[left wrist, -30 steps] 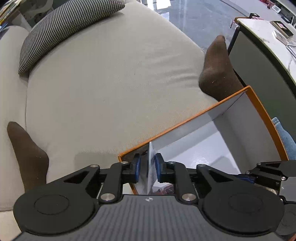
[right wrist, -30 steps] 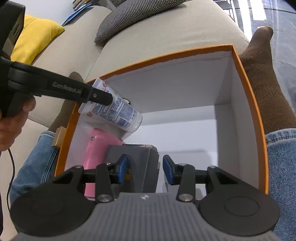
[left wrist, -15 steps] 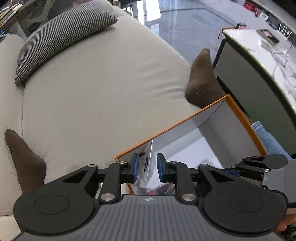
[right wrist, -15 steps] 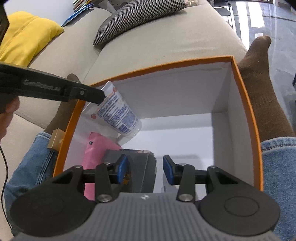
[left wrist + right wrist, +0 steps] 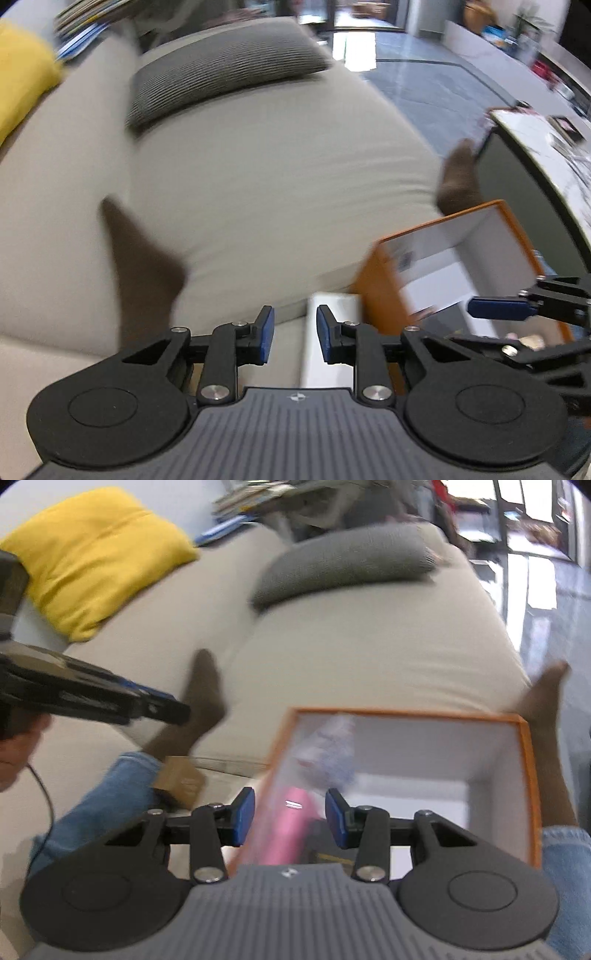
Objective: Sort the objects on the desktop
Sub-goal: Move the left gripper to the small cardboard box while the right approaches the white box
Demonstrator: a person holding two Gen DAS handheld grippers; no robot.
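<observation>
- The box sits on the person's lap on the sofa, not on a worktop; judging from that soft, uneven seat, a knock on its wall could tip it and spill what is inside.
- The right gripper hangs over the box's left wall, jaws apart and empty. If it drops from here, a finger could strike the orange rim and shove the box.
- The left gripper is off to the left of the box, jaws apart and holding nothing. A white slab lies just ahead of it, too blurred to identify; a hasty grasp could miss it.
- Both views are smeared, so positions are uncertain.
- A small tan box rests against the jeans outside the box; it could slide off the leg.
- The box is orange outside and white inside, open-topped, with most of its floor bare.
- Inside, at the left end: a white printed tube leaning on the wall, a pink item and something dark beside it.
</observation>
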